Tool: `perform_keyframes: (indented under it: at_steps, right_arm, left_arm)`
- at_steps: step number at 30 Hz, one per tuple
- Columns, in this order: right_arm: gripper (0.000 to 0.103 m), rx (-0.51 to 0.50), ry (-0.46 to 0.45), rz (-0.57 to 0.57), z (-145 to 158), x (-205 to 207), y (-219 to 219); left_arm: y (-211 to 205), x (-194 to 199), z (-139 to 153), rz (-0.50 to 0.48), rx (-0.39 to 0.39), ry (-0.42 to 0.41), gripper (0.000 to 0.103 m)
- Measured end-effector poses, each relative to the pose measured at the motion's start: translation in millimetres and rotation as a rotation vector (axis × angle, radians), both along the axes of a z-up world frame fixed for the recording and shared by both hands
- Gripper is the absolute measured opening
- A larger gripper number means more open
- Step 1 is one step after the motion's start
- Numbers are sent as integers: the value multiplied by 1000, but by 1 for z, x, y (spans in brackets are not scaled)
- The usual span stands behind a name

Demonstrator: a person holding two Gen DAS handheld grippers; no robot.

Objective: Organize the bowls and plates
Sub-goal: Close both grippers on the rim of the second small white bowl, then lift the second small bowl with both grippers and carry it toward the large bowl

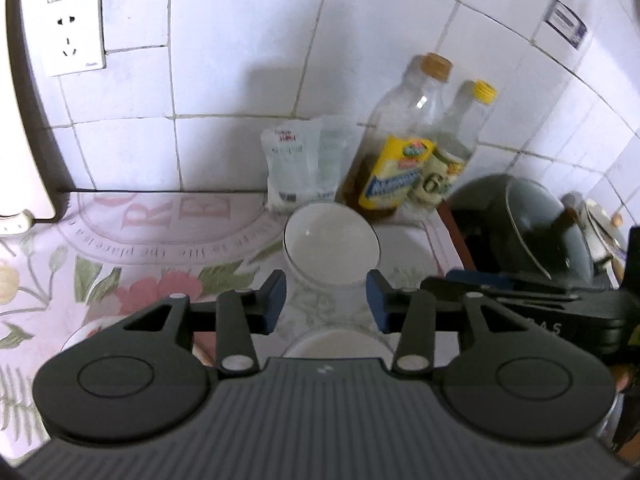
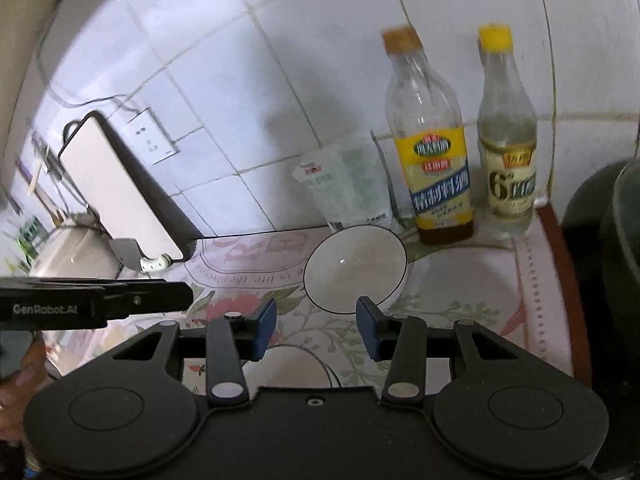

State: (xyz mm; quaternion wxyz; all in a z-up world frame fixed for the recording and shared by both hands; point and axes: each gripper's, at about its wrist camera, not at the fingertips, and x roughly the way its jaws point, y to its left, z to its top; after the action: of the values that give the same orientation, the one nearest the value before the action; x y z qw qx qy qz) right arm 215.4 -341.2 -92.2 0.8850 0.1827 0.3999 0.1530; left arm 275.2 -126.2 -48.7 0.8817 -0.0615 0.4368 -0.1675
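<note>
both grippers, left gripper (image 1: 326, 302) & right gripper (image 2: 316, 328), spread, empty; white bowl (image 2: 355, 269) ahead

This is a home kitchen. White ceramic wall tiles (image 2: 280, 92) with grey grout back a desk (image 2: 460, 292) covered by a flower-printed plastic cloth. At 12 o'clock a cooking-wine bottle (image 2: 434, 148) and a white-vinegar bottle (image 2: 508, 148) stand side by side against the wall, a salt bag (image 2: 348, 188) just beside them at 11. A white bowl (image 2: 354, 270) sits in front. A dark wok (image 1: 528, 226) lies at 3 o'clock, and a wall socket (image 1: 74, 34) is at 10.
</note>
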Motion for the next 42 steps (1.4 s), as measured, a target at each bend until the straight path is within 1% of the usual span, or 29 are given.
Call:
perform_keyframes:
  at_steps: [4, 6, 7, 9, 14, 17, 18, 19, 20, 22, 23, 24, 25, 26, 27, 31, 34, 36, 38, 39, 42]
  right_arm:
    - [50, 86, 73, -43, -29, 27, -13]
    - [50, 126, 106, -83, -44, 40, -19]
    - [50, 145, 118, -101, -51, 44, -22]
    - [50, 182, 144, -132, -65, 54, -28]
    - [50, 209, 198, -169, -93, 70, -30]
    - [50, 208, 215, -177, -106, 77, -29]
    - [50, 209, 221, -177, -109, 79, -27]
    - [50, 209, 222, -175, -112, 80, -27]
    - [50, 206, 223, -175, -114, 81, -25]
    - [50, 208, 226, -176, -119, 84, -23]
    - [48, 213, 229, -181, -121, 85, -23]
    - [41, 224, 227, -182, -124, 85, -23]
    - [39, 234, 224, -180, -126, 86, -23]
    - [34, 222, 217, -187, -127, 85, -22]
    - [26, 211, 213, -186, -127, 84, -23]
    - [26, 222, 210, -192, -129, 83, -25]
    - [26, 209, 211, -196, -130, 85, -22]
    - [24, 194, 216, -204, -128, 84, -19]
    - [24, 154, 197, -194, -123, 83, -10]
    - [24, 134, 188, -189, -119, 80, -7]
    - [24, 105, 167, -182, -103, 73, -4]
  left_arm:
    - [-2, 33, -29, 25, -31, 36, 47]
    - [1, 56, -52, 43, -73, 102, 47]
    - [3, 67, -63, 73, -85, 134, 47]
    - [6, 85, -82, 110, -97, 171, 47]
    - [-1, 100, -109, 86, -71, 195, 47]
    - [-4, 106, -120, 109, -38, 195, 46]
    - [-5, 108, -124, 111, -43, 200, 45]
    - [-5, 110, -126, 111, -46, 207, 45]
    - [-6, 111, -129, 109, -46, 216, 42]
    - [-8, 111, -133, 111, -40, 227, 21]
    - [-8, 110, -135, 116, -48, 227, 9]
    - [-8, 109, -136, 123, -69, 227, 9]
    - [-6, 108, -137, 138, -86, 223, 9]
    - [-7, 108, -137, 144, -83, 224, 8]
    - [-7, 107, -137, 149, -77, 225, 8]
    - [-10, 107, -138, 155, -72, 219, 8]
    - [-13, 108, -138, 157, -61, 221, 8]
    - [-17, 106, -136, 151, -31, 226, 8]
    - [-20, 102, -133, 144, 5, 230, 7]
    - [-20, 98, -131, 140, 9, 224, 8]
    - [-18, 88, -122, 133, -9, 220, 8]
